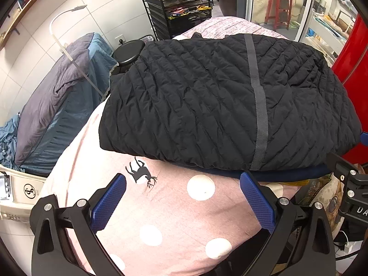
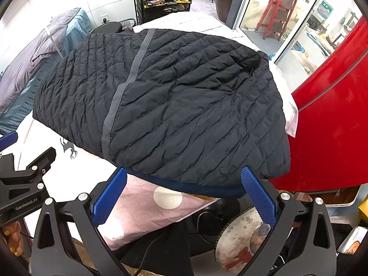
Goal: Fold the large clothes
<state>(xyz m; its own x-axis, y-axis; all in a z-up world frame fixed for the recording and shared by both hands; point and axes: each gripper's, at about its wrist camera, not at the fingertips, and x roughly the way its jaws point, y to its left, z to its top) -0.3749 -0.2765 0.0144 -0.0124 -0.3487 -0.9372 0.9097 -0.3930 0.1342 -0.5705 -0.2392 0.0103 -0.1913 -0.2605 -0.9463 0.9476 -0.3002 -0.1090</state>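
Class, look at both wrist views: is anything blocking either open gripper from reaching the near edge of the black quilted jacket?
Nothing visible does. The left gripper and right gripper both sit open just before the black quilted jacket, with only the pink dotted sheet beneath.

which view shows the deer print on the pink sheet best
The left wrist view. There the deer print lies whole and sharp on the pink sheet, just in front of the black quilted jacket. The right wrist view shows it small at the left edge, washed out by glare.

Pink dotted sheet (image 1: 161, 207) covers table; folded black quilted jacket (image 1: 218, 105) lies on it.
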